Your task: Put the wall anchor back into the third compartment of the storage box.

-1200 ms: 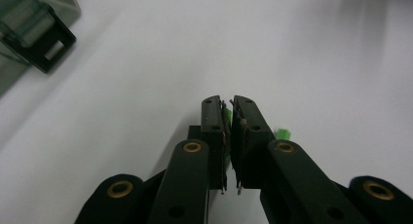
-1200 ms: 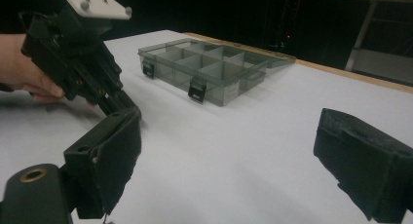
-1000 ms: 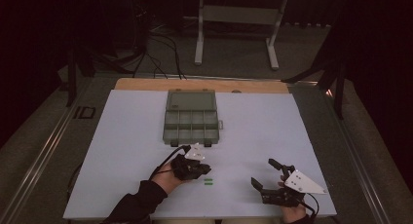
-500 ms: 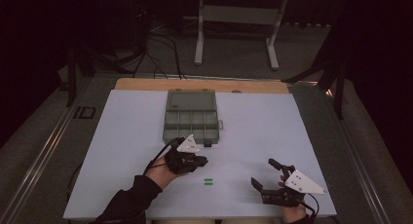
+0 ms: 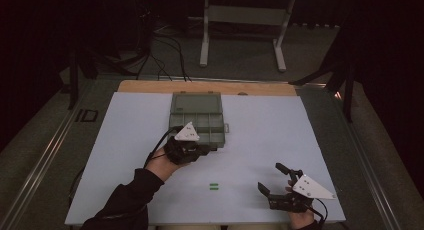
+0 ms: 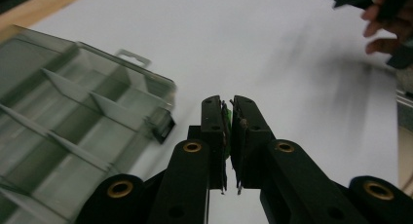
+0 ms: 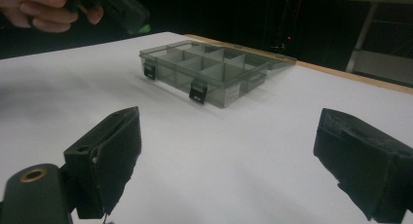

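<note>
The left hand-held gripper (image 5: 212, 147) is clenched on a small green piece (image 6: 226, 118), a sliver showing between the pads, long axis not discernible, held at the compartment box's (image 5: 197, 117) 6 o'clock edge. The remaining green pieces (image 5: 214, 186) lie with long axes running 9 to 3 o'clock on the white bench (image 5: 120, 140), dark room and a metal stand at 12 o'clock. The right hand-held gripper (image 5: 279, 180) rests released at 4 o'clock; the box's visible compartments look empty.

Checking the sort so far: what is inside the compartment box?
The compartment box lies open; the cells facing the right gripper view look empty. Its front wall hides their floors, and the left gripper covers a near corner from above.
</note>
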The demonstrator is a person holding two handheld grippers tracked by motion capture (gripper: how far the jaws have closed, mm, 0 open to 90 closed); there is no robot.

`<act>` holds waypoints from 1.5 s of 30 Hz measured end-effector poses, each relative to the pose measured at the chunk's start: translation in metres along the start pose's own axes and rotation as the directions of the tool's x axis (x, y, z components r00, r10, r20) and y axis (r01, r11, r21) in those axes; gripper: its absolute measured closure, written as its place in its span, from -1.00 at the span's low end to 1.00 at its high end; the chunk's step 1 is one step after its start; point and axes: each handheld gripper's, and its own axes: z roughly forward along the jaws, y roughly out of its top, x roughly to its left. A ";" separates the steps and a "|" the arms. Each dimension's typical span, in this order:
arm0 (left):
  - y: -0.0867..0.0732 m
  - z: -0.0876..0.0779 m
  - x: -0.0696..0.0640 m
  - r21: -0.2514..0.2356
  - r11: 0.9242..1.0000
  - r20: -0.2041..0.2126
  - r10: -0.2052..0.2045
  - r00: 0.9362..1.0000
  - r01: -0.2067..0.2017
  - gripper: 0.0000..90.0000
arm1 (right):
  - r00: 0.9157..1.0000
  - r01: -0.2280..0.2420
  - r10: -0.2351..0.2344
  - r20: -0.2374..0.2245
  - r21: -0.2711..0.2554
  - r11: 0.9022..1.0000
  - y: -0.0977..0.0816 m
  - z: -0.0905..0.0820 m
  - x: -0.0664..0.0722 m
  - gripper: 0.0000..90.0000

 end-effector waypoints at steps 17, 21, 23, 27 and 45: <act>0.026 -0.003 0.037 -0.070 0.996 -0.090 -0.067 0.994 0.061 0.85 | 1.000 0.006 -0.006 -0.010 -0.006 1.000 0.000 0.000 0.000 -0.77; 0.027 -0.001 0.046 -0.090 0.992 -0.114 -0.100 0.988 0.090 0.85 | 1.000 0.022 -0.022 -0.005 -0.020 1.000 0.001 -0.001 0.001 -0.72; 0.027 0.001 0.050 -0.098 0.990 -0.125 -0.116 0.985 0.104 0.85 | 1.000 0.026 -0.026 -0.001 -0.020 0.999 0.000 -0.001 0.001 -0.72; 0.027 0.008 0.058 -0.100 0.987 -0.152 -0.142 0.978 0.128 0.85 | 1.000 0.019 -0.019 -0.004 -0.019 1.000 0.000 -0.001 0.000 -0.73; 0.022 0.053 0.086 -0.069 0.944 -0.260 -0.329 0.908 0.323 0.85 | 1.000 0.015 -0.015 -0.012 -0.021 1.000 0.000 -0.002 0.000 -0.74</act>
